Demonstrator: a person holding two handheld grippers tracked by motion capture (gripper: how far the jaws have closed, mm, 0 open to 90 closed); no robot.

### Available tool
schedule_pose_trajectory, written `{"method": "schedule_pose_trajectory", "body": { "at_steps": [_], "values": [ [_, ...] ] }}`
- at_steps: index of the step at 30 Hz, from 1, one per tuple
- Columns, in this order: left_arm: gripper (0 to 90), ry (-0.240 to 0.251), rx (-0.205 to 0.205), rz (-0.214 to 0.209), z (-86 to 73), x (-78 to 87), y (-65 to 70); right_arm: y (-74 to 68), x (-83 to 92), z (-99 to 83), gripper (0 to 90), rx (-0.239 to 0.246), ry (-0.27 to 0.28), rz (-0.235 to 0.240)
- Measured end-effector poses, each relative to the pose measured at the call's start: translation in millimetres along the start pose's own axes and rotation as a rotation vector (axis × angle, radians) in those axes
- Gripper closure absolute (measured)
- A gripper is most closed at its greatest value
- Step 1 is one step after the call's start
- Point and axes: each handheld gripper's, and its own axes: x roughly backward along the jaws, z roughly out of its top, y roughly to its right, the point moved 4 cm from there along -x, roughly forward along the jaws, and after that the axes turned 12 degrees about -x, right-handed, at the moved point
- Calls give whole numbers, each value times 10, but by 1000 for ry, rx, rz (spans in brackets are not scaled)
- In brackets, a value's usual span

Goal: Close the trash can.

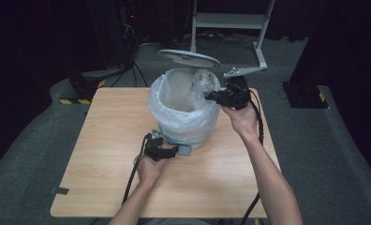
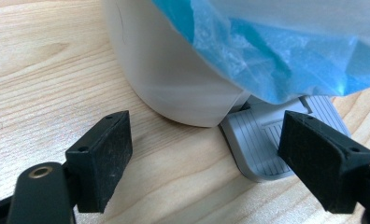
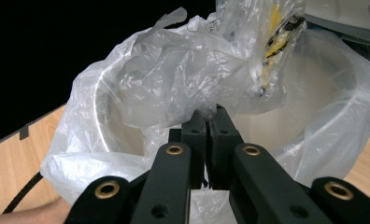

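Note:
A white pedal bin (image 1: 183, 123) stands mid-table with its lid (image 1: 189, 58) raised and a clear liner (image 1: 174, 96) folded over its rim. My right gripper (image 1: 211, 96) is at the bin's right rim. In the right gripper view its jaws (image 3: 207, 123) are shut on a crumpled clear plastic wrapper (image 3: 197, 74) with yellow and black print, held over the bin's mouth. My left gripper (image 1: 172, 152) is low at the bin's front. In the left gripper view it (image 2: 206, 158) is open, with one jaw over the grey foot pedal (image 2: 260, 144) and the other over bare wood beside the bin wall (image 2: 174, 79).
The wooden table (image 1: 104, 154) has free room to the left of the bin and in front of it. Cables trail from both grippers toward the near edge. A white metal stand (image 1: 230, 21) is on the floor behind the table, and a black-and-yellow striped base (image 1: 80, 101) is at the far left.

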Motion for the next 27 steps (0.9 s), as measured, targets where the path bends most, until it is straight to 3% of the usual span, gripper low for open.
{"method": "schedule_pose_trajectory", "body": {
  "at_steps": [10, 18, 27],
  "values": [
    [177, -1, -4, 0, 0, 0, 2, 14, -58, -11, 877, 3, -18, -4],
    [178, -1, -3, 1, 0, 1, 3, 62, -144, -22, 864, -23, -43, -4],
    [178, -3, -4, 1, 0, 0, 5, 76, -195, -12, 707, -32, -21, -24]
  ]
}}
